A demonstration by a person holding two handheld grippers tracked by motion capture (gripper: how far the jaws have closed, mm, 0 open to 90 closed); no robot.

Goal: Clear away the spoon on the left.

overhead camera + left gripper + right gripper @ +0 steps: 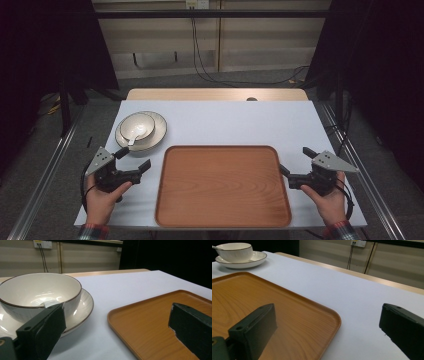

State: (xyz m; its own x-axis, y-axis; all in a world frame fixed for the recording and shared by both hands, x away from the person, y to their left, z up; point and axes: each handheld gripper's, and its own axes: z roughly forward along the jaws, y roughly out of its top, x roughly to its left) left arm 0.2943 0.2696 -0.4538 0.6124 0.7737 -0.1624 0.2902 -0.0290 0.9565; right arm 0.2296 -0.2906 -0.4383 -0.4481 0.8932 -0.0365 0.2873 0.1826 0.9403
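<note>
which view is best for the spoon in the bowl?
High view: it looks down into the bowl, so the spoon shows whole. The left gripper view has its white end behind a jaw; the right gripper view, a far handle tip.

No legible text, label, brand, number or sign appears in any view. The bowl [137, 127], the plate [159, 131] beneath it and the wooden tray [222, 186] carry no markings. The wall sockets [42, 243] behind the table [240, 120] show a small yellow patch, too small to read.
</note>
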